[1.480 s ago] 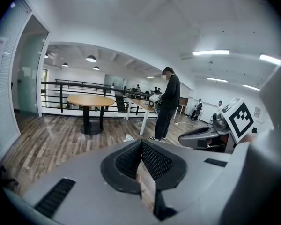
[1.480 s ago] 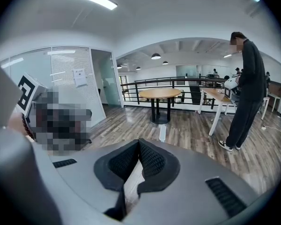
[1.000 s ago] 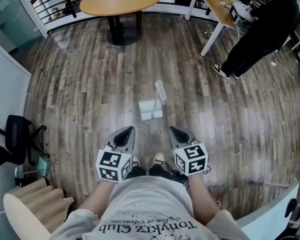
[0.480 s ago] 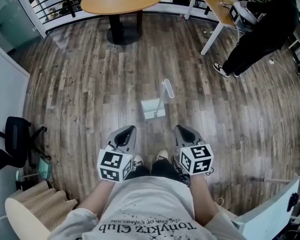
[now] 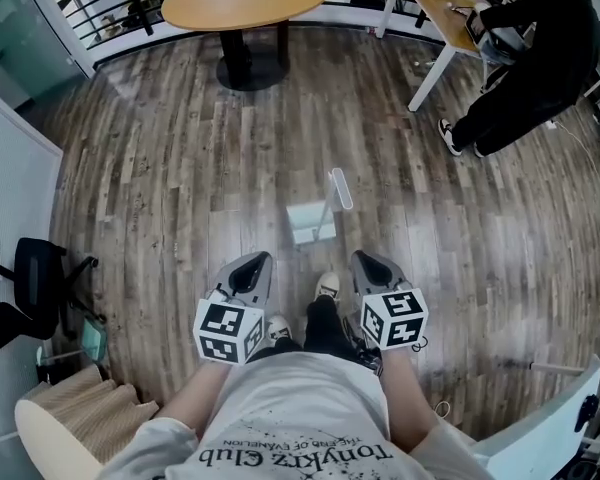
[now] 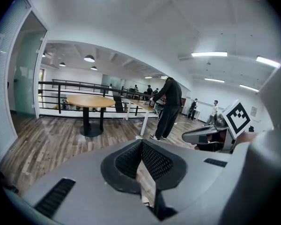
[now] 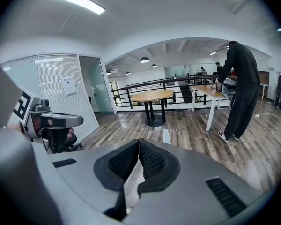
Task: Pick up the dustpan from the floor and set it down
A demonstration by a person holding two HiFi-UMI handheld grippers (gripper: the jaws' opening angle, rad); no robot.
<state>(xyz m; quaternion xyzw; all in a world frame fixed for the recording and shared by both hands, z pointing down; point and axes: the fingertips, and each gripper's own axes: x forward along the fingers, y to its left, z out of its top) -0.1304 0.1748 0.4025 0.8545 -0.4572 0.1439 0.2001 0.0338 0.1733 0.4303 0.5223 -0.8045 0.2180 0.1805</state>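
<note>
Approach step, as I judged it. The pale grey plastic dustpan with a long handle [image 5: 311, 224] stood on the wood-plank floor [image 5: 180, 168], ahead of and between my left tool [image 5: 250, 265] and right tool [image 5: 371, 262]. Both were pinched together and empty. The next move called for opening one tool and reaching down to the handle. The wearer's white shirt [image 5: 300, 418] read "TonyKrz Club".

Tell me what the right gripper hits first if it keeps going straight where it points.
Probably the dustpan's handle, which shows just past the shut tips of the right gripper; otherwise the wooden floor beside it. Depth is hard to judge.
</note>
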